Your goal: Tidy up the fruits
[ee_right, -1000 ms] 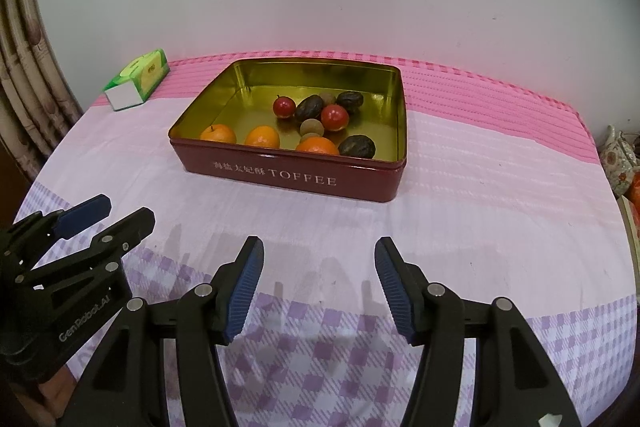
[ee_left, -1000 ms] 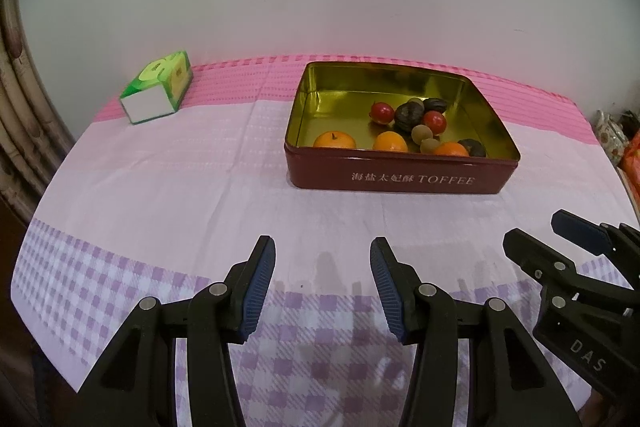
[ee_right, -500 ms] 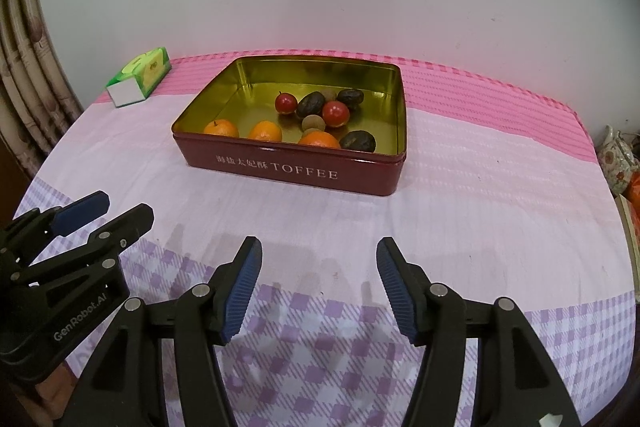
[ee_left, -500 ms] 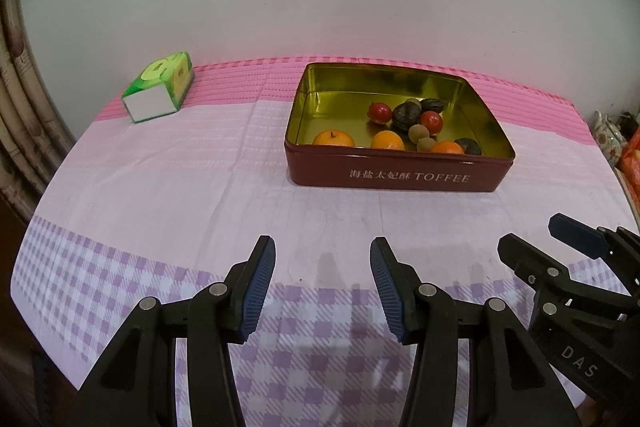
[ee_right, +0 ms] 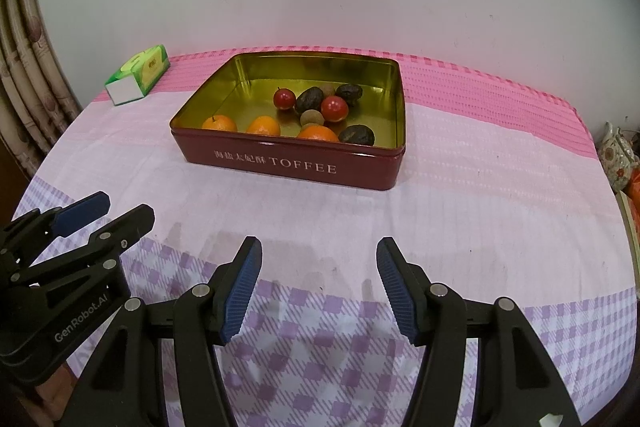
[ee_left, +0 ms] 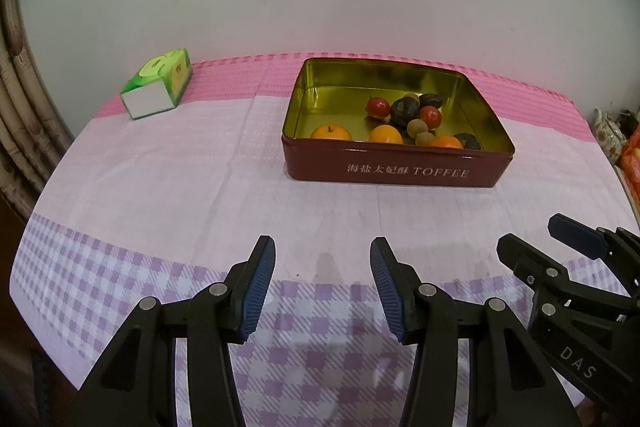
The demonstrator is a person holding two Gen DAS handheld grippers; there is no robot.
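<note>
All fruits [ee_right: 310, 115] sit inside red toffee tin [ee_right: 288, 167], on pink cloth over surface [ee_right: 480, 195]. Oranges in front row, red and dark ones bunched behind. No fruit left outside tin, as far as seen. Left gripper [ee_left: 322, 287] hangs over near edge, jaws apart, nothing between. Right gripper [ee_right: 318, 287] same, jaws apart, nothing held. Green tissue box [ee_left: 158, 89] at far left corner. Task looks done or nearly done.

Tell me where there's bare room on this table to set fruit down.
Free: the cloth between the green box and the toffee tin, the strip between the tin and both open tongs, and the tin's empty left half. Crowded: its front-right corner, where the fruits cluster.
</note>
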